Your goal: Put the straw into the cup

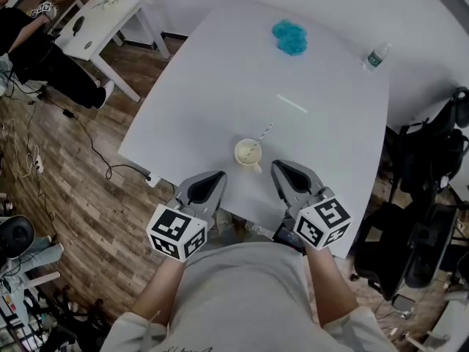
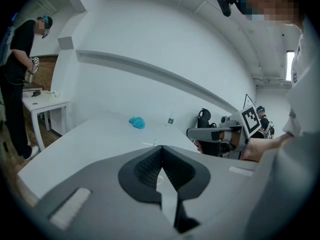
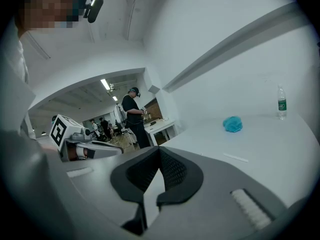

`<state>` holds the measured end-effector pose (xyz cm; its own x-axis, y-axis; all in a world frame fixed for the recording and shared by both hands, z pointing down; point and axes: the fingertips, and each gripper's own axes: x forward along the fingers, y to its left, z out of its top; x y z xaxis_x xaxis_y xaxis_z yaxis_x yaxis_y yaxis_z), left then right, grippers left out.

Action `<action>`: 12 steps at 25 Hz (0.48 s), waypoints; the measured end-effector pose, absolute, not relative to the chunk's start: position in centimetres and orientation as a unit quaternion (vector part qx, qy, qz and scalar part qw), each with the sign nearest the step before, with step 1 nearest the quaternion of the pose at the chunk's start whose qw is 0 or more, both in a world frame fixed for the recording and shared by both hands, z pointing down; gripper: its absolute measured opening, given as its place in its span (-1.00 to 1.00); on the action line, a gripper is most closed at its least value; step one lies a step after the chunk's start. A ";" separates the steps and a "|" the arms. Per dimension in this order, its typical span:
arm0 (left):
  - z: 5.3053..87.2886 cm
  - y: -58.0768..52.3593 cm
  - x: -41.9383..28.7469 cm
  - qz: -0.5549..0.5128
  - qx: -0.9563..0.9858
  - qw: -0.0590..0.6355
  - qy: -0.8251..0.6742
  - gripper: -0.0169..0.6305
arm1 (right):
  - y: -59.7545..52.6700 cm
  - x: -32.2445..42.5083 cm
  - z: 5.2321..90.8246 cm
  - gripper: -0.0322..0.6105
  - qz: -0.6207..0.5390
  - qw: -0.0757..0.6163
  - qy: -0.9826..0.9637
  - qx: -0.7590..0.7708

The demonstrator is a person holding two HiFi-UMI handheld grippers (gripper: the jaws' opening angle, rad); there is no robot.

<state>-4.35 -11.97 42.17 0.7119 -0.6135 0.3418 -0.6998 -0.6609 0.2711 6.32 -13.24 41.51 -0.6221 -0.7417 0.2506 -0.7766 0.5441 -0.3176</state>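
Observation:
A cream paper cup [image 1: 248, 154] stands on the white table [image 1: 220, 86] near its front edge. A striped straw [image 1: 262, 133] stands in the cup and leans out to the upper right. My left gripper [image 1: 217, 175] is just left of the cup and nearer to me, shut with nothing in it. My right gripper [image 1: 278, 166] is just right of the cup, also shut and holding nothing. In the left gripper view the jaws [image 2: 161, 147] meet; in the right gripper view the jaws [image 3: 160, 149] meet too. Neither gripper touches the cup.
A blue cloth [image 1: 290, 37] lies at the table's far side, a water bottle [image 1: 377, 56] at its far right corner. A thin white strip [image 1: 292, 103] lies mid-table. Black chairs [image 1: 429, 196] stand to the right, a small white table [image 1: 99, 17] and a person [image 1: 29, 42] to the left.

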 end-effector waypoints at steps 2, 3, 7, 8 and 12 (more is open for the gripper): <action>42.0 -11.6 -4.4 0.110 0.905 0.193 -0.363 -0.89 | -12.8 5.9 41.2 -0.89 0.200 0.045 -0.881 0.426; 41.9 -11.4 -4.4 0.110 0.905 0.192 -0.363 -0.89 | -12.6 5.7 41.1 -0.88 0.199 0.047 -0.882 0.424; 41.6 -10.8 -4.7 0.107 0.905 0.190 -0.366 -0.89 | -11.5 5.5 41.2 -0.89 0.199 0.055 -0.884 0.419; 41.4 -10.7 -4.7 0.105 0.905 0.189 -0.367 -0.89 | -11.3 5.4 41.2 -0.89 0.200 0.056 -0.885 0.417; 41.2 -10.2 -4.6 0.103 0.905 0.188 -0.366 -0.89 | -10.5 5.4 41.1 -0.89 0.201 0.061 -0.887 0.412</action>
